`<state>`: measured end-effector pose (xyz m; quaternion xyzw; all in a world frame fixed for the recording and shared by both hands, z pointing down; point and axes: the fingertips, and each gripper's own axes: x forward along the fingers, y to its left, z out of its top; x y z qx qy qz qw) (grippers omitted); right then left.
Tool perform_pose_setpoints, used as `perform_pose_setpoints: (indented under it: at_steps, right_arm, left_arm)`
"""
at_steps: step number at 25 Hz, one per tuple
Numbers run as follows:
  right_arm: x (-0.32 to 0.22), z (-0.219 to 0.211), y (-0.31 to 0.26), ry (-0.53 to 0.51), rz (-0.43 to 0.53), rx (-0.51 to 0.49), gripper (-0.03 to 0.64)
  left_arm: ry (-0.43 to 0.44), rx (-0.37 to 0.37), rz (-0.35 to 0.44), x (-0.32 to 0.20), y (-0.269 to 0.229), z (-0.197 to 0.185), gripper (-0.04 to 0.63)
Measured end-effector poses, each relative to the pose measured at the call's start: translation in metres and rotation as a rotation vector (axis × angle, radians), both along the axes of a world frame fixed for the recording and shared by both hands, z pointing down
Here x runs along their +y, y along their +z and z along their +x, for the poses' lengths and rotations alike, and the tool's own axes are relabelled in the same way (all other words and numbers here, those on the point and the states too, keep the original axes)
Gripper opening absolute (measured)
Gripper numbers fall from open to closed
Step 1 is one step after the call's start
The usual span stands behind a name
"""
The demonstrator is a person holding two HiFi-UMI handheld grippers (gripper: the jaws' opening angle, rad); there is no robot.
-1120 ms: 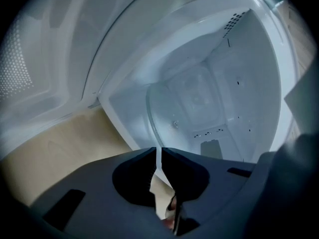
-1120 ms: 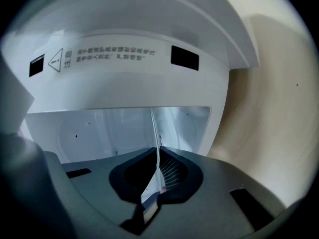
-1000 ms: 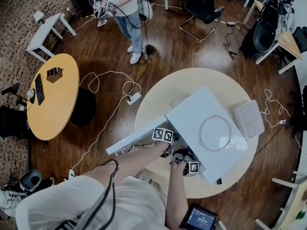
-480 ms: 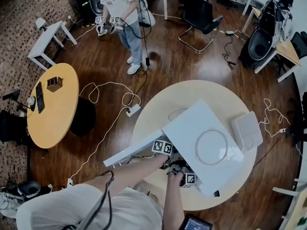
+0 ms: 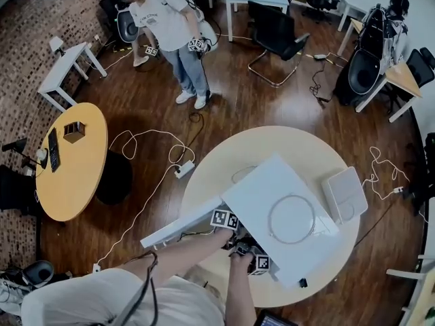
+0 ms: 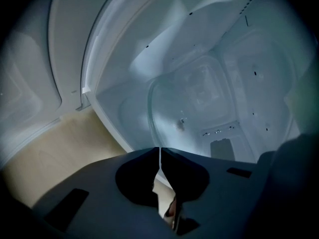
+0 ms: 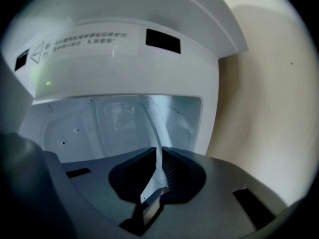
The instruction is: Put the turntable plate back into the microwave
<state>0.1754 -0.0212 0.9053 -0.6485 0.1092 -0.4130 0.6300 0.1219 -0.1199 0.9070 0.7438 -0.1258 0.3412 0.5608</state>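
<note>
Comparing this moment with the second before, little is found altered at the work itself. The whole scene has slid slightly down and left in the head view, and the standing person (image 5: pixel 170 26) at the upper left has shifted a little. Both grippers are seen where they were, at the mouth of the white box-shaped microwave (image 5: pixel 279 195) on the round cream table (image 5: pixel 217 161).

The left gripper (image 6: pixel 159 151) is pressed together on the near rim of the clear round glass turntable plate (image 6: pixel 149 113). The right gripper (image 7: pixel 159 151) is likewise pinched on that rim, and no gap beyond the glass is shown between either pair of jaws. The plate is carried edge-first, reaching from the lower middle of each gripper view into the pale cavity (image 6: pixel 224 98); whether it touches the floor there cannot be told. It is judged that the plate is being held steady partway in and has not yet been seated, so lowering and release remain to be done.

By count:
- one microwave, with one white door (image 5: pixel 180 224) swung open toward the left
- one glass plate
- two grippers
- one thin ring (image 5: pixel 269 220) lying on the microwave's top
- one white rounded flat box (image 5: pixel 345 194) at the table's right
- one round yellow table (image 5: pixel 75 161) at the left of the frame
</note>
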Motion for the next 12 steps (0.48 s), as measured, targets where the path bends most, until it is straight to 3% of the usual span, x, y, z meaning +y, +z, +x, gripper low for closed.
perform_pose_setpoints:
  at_steps: [7, 12]
  right_arm:
    - [-0.007, 0.0, -0.017, -0.017, 0.08, 0.013, 0.029]
    - [-0.003, -0.007, -0.01, -0.063, 0.107, 0.029, 0.105]
  left_arm:
    - [-0.059, 0.041, 0.012, -0.009, -0.009, 0.012, 0.021]
    - [-0.037, 0.006, 0.014, -0.001, 0.004, 0.004, 0.022]
